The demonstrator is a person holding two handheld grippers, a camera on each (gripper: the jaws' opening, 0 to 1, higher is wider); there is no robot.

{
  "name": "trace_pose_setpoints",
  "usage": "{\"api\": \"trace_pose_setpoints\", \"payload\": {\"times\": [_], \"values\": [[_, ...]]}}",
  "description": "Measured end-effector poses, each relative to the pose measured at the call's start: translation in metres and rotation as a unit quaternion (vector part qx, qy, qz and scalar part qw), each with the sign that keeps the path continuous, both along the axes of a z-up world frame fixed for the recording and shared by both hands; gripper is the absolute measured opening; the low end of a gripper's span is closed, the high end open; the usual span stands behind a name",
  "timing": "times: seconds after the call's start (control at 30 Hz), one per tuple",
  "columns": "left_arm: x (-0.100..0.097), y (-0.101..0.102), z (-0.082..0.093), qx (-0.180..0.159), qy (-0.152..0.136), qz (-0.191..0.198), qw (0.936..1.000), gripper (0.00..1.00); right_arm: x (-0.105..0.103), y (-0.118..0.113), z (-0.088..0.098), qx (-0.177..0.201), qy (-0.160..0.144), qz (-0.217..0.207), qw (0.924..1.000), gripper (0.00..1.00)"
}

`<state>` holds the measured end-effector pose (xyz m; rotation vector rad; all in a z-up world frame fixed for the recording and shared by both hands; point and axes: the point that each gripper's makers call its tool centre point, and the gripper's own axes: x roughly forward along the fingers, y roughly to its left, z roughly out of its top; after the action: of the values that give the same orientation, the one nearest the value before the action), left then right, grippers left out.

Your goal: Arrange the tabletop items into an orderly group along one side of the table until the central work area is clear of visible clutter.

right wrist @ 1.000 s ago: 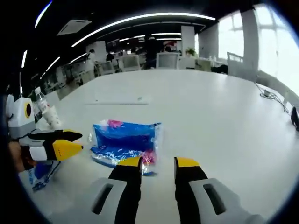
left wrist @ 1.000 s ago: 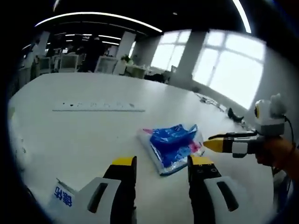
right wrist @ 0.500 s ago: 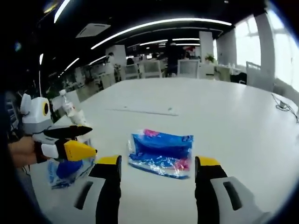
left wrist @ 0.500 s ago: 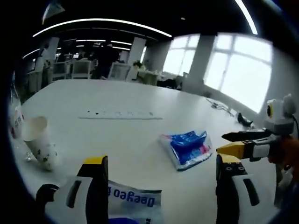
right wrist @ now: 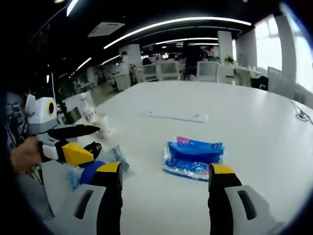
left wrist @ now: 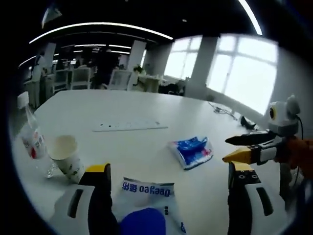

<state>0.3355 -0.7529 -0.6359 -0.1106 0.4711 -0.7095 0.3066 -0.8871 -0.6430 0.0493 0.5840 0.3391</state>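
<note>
left gripper (left wrist: 168, 171): jaws spread wide, holding nothing, hanging right over the white packet (left wrist: 146, 193) with the blue dot, probably lined up to grab it
right gripper (right wrist: 166, 175): also wide apart and empty, pointed at the blue wipes pack (right wrist: 194, 157) just ahead
blue wipes pack: sitting alone mid-table (right wrist: 254, 127), so that's the clutter left
paper cup (left wrist: 66, 156): tilted beside the water bottle (left wrist: 32, 144) near the edge; looks like the group's forming there, blurry though
power strip (left wrist: 129, 126): flat, farther back
</note>
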Motion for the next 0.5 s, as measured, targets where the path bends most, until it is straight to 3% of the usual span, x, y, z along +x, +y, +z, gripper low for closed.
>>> {"api": "trace_pose_setpoints", "payload": {"times": [0.2, 0.5], "values": [[-0.013, 0.025, 0.008, 0.016, -0.02, -0.009, 0.9996, 1.0, -0.011, 0.017, 0.007, 0.008, 0.011, 0.01, 0.9999, 0.68], [-0.03, 0.06, 0.015, 0.044, -0.025, -0.024, 0.9984, 1.0, -0.025, 0.053, 0.014, 0.012, 0.02, 0.046, 0.9987, 0.68]]}}
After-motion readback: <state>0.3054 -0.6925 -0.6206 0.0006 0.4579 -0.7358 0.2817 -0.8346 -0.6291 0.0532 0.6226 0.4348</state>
